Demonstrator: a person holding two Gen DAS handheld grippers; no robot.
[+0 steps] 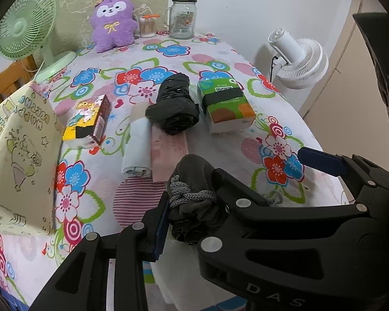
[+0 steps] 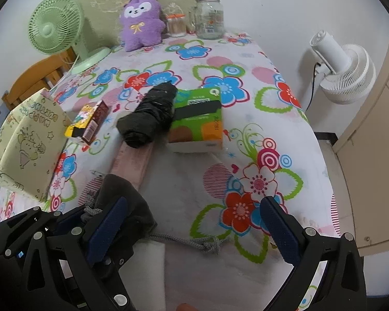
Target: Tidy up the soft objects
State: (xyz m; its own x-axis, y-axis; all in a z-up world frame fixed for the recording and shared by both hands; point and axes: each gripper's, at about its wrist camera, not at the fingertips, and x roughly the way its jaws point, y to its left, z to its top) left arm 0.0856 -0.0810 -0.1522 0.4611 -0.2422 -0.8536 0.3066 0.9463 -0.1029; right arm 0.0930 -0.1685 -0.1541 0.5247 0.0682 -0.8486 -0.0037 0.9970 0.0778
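Left wrist: we see left claw [image 1: 192,207] clamped on dark grey drawstring pouch [image 1: 194,173], soft fabric with braided cord, at near counter [image 1: 220,150] edge. Step: placing pouch beside black roll [image 1: 172,103].

Right wrist: right claw [image 2: 194,223] wide, holding nothing, beside pouch. Next: we'd judge release needs clearing loose cord [image 2: 194,242].

Dark grey drawstring pouch [image 1: 194,181], bunched and soft, is seen at the tabletop's near edge, its grey cord [image 2: 194,242] trailing rightward, knotted. Black rolled bag [image 1: 172,103] is laid mid-tabletop, beside green tissue pack [image 1: 224,103]. Purple plush [image 1: 114,22] is seated upright at far edge.
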